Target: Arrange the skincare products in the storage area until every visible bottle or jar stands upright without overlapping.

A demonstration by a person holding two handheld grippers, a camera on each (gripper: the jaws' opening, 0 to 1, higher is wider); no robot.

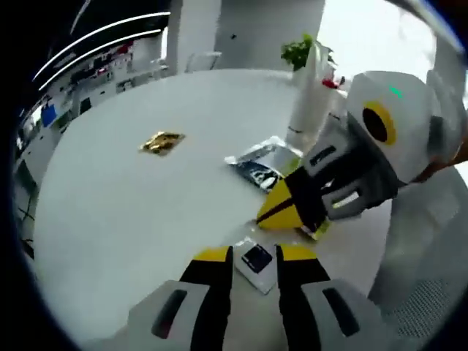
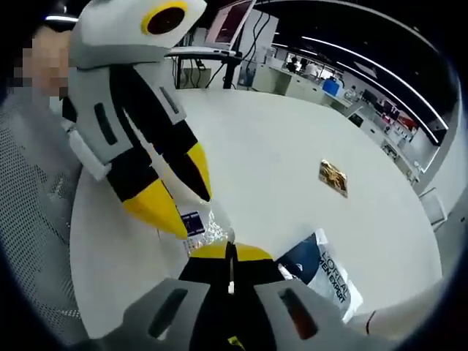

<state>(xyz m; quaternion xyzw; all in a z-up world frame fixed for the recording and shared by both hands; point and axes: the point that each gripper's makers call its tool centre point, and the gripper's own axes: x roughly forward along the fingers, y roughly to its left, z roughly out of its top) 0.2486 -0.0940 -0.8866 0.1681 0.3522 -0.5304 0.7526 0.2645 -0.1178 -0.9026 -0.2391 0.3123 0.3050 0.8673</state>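
A small silver sachet with a dark label [image 1: 256, 260] [image 2: 194, 223] lies on the white table [image 1: 131, 212] between the fingers of my left gripper [image 1: 254, 254] [image 2: 186, 208], which stands open around it. My right gripper [image 2: 230, 252] [image 1: 281, 212] comes in from the right. Its jaws are pressed together on a thin pale sachet edge [image 2: 230, 276] seen edge-on. A larger dark-and-silver sachet [image 1: 256, 167] [image 2: 322, 274] lies just beyond both grippers. A gold sachet [image 1: 162, 141] [image 2: 333, 178] lies farther out. A tall white tube [image 1: 307, 95] stands upright.
A green plant [image 1: 296, 51] stands behind the tube. A person in a grey mesh garment [image 2: 36, 197] sits close at the table's edge. Desks and shelves fill the room beyond the round table.
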